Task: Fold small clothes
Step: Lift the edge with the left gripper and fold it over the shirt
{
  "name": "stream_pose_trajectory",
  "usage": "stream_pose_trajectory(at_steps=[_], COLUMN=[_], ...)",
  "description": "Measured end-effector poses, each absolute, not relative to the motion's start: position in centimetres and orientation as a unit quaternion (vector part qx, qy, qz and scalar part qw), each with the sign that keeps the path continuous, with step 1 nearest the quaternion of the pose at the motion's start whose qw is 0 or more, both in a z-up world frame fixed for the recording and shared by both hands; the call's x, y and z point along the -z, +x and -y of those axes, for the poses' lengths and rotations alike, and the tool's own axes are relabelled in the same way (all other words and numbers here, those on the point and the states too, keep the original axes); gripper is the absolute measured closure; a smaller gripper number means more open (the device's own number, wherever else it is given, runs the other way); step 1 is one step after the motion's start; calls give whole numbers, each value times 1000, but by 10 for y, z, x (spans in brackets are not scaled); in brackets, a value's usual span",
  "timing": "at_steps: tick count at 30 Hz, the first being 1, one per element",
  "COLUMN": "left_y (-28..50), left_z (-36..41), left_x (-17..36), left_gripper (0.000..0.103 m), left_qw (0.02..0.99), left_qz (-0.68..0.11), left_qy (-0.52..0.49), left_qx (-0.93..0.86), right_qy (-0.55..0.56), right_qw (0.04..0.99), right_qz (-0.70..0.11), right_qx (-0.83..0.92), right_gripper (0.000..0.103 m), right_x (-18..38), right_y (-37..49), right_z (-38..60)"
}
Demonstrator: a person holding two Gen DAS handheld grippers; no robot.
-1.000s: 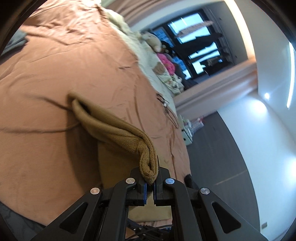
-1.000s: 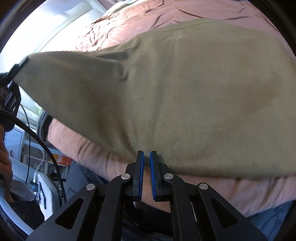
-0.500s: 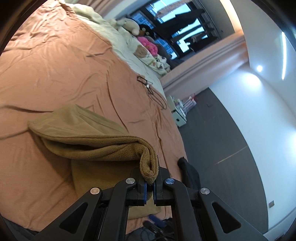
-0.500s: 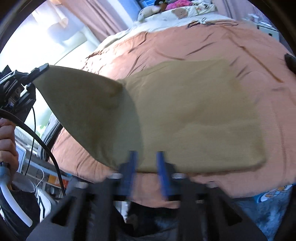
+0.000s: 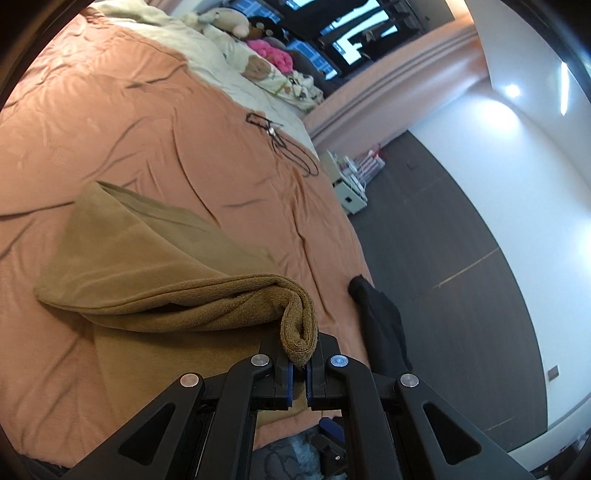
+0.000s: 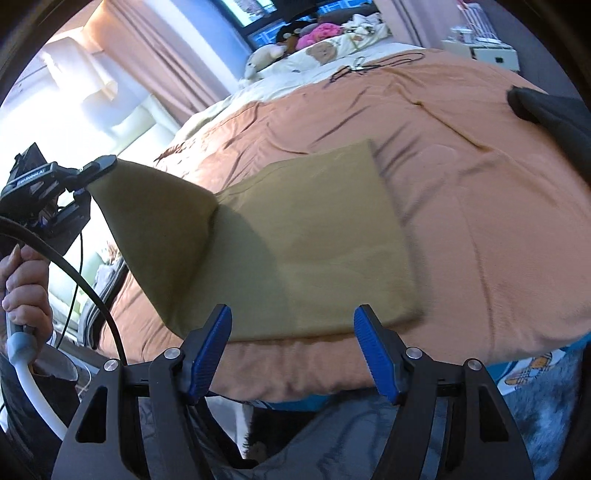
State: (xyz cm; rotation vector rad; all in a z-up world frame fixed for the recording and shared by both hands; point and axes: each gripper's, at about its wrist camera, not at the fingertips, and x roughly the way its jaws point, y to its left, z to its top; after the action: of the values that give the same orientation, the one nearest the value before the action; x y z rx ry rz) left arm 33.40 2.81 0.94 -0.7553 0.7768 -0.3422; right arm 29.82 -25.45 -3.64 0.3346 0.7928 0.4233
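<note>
A tan cloth [image 5: 155, 273] lies on the orange bedspread [image 5: 110, 122]. My left gripper [image 5: 300, 369] is shut on one corner of the tan cloth and holds it lifted above the bed. In the right wrist view the tan cloth [image 6: 317, 243] lies mostly flat, with its left corner raised by the left gripper [image 6: 99, 166]. My right gripper [image 6: 291, 347] is open and empty, just in front of the cloth's near edge.
A black garment [image 5: 380, 325] lies at the bed's right edge, also in the right wrist view [image 6: 550, 110]. A black cord [image 5: 280, 144] lies farther up the bed. Pillows and soft toys [image 5: 236, 29] sit at the head. Dark floor [image 5: 461, 258] lies to the right.
My right gripper let go of the cloth's near edge, opened wide and drew back. The cloth settled flat on the bed. My left gripper kept its hold on the corner.
</note>
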Motion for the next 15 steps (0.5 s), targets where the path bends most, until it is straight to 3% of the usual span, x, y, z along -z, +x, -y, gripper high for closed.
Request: stream_pose_trajectory(at_steps=[15], left_y=[365], left_z=[60], left_x=[36], left_gripper=[100], left_qw=[813], left_qz=[-437], left_qy=[-325], left_qx=[206], right_qy=[203], right_qw=[880], right_qz=[-382], right_qx=[-197], right_gripper=[36], right_x=[47], right_y=[283], right_z=[299])
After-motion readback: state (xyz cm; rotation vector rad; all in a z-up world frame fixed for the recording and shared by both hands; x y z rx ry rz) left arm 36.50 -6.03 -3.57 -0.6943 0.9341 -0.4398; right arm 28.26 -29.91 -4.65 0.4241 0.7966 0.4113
